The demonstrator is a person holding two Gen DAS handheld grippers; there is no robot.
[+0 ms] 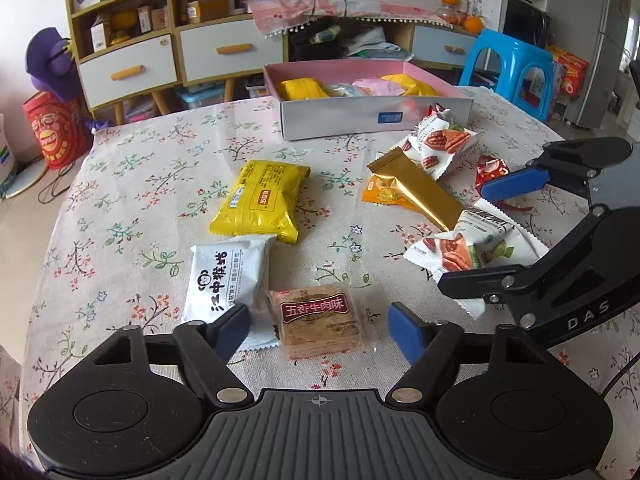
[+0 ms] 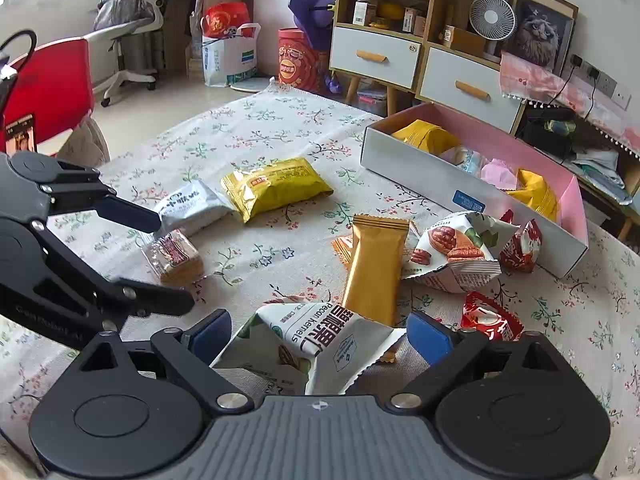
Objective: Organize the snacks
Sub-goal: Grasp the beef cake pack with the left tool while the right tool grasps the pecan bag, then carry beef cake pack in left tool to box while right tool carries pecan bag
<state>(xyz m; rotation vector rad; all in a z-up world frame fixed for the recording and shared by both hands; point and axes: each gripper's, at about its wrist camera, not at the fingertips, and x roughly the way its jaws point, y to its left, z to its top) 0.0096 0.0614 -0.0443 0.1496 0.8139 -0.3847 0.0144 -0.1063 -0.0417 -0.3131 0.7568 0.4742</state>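
Note:
A brown cracker packet (image 1: 316, 320) lies on the flowered tablecloth between the fingers of my left gripper (image 1: 320, 330), which is open; the pads stand clear of its sides. A white packet (image 1: 224, 276) lies under the left finger. In the right wrist view, a white pecan packet (image 2: 320, 340) lies between the fingers of my right gripper (image 2: 320, 336), open around it. The left gripper (image 2: 160, 256) straddles the cracker packet (image 2: 172, 256) there. A pink-lined box (image 1: 340, 120) at the table's far side holds several snacks.
A yellow packet (image 1: 260, 200), a gold bar (image 1: 416, 188), a second pecan packet (image 1: 440, 140) and a small red packet (image 1: 492, 170) lie scattered on the cloth. Behind the table are a blue stool (image 1: 512, 68) and a drawer cabinet (image 1: 128, 68). A red chair (image 2: 48, 80) stands left.

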